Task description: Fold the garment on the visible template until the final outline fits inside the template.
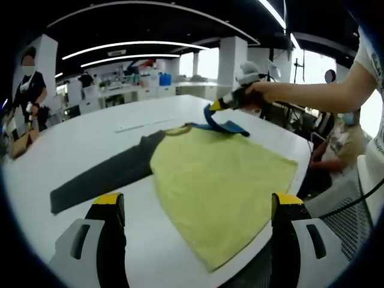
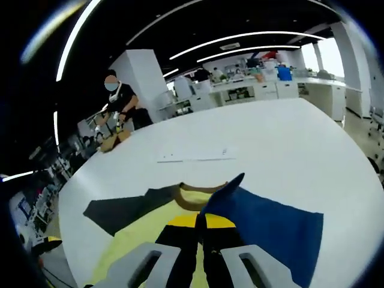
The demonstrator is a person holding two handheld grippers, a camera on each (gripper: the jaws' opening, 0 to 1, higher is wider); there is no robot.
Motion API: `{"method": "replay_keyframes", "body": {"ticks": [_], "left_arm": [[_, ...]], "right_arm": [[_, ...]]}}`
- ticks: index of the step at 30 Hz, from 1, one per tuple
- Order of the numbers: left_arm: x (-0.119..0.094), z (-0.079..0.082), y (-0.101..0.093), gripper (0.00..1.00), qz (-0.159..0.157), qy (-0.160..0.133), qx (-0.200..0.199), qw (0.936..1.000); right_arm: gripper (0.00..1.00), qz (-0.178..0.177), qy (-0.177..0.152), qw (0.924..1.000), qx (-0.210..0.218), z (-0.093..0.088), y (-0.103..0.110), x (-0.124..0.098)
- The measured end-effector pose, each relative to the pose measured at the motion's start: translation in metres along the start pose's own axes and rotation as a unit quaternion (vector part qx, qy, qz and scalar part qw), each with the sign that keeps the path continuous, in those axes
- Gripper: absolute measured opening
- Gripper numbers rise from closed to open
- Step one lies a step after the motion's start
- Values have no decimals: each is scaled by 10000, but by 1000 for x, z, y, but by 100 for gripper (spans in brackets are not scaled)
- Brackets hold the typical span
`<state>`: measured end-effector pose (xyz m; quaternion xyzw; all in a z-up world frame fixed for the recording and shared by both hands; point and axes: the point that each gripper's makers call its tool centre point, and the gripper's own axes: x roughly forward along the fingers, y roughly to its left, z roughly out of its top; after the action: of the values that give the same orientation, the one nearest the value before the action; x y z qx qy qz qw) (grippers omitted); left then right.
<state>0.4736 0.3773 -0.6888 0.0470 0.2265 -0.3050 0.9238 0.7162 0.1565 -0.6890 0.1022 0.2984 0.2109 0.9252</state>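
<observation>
A shirt lies flat on the white table (image 1: 90, 138). It has a yellow body (image 1: 222, 180), a dark grey sleeve (image 1: 102, 177) stretched out to the left and a blue sleeve (image 1: 225, 125) at its far side. My left gripper (image 1: 198, 204) is open, its yellow-tipped jaws wide apart over the shirt's near edge and holding nothing. My right gripper (image 1: 219, 105), in a person's hand (image 1: 264, 93), is shut on the blue sleeve and lifts it off the table. In the right gripper view the gripper (image 2: 198, 223) pinches the blue sleeve (image 2: 270, 231) above the yellow body (image 2: 138, 240), with the grey sleeve (image 2: 126, 210) to the left.
A thin pale strip (image 1: 144, 124) lies on the table beyond the shirt. The table's edge runs close along the shirt's right side, where a person sits (image 1: 342, 144). Another person (image 1: 27, 90) stands at the far left by a cardboard box (image 1: 21, 141).
</observation>
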Motion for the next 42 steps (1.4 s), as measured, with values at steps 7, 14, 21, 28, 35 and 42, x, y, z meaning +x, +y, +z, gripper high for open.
{"method": "replay_keyframes", "body": {"ticks": [7,14,21,28,35,42], "left_arm": [[1,-2,-4,99,-13,51,4,10000],[0,-4,-2,99,18,51,-44,10000],[-3,-5,1,99,65,56,-68,9999],[-4,-6,2,99,79,48,-76,9999],[-4,-6,2,99,87,56,-71,9999],[-7,-7,4,99,156,63,-85,9998]], "right_arm": [[0,176,106,9997,-133,-1,21,14],[0,331,110,9993,-159,3,39,22],[0,489,123,9984,-251,8,57,29],[0,639,176,9972,-333,8,75,33],[0,779,215,9958,-428,8,93,40],[0,958,316,9933,-560,-1,114,47]]}}
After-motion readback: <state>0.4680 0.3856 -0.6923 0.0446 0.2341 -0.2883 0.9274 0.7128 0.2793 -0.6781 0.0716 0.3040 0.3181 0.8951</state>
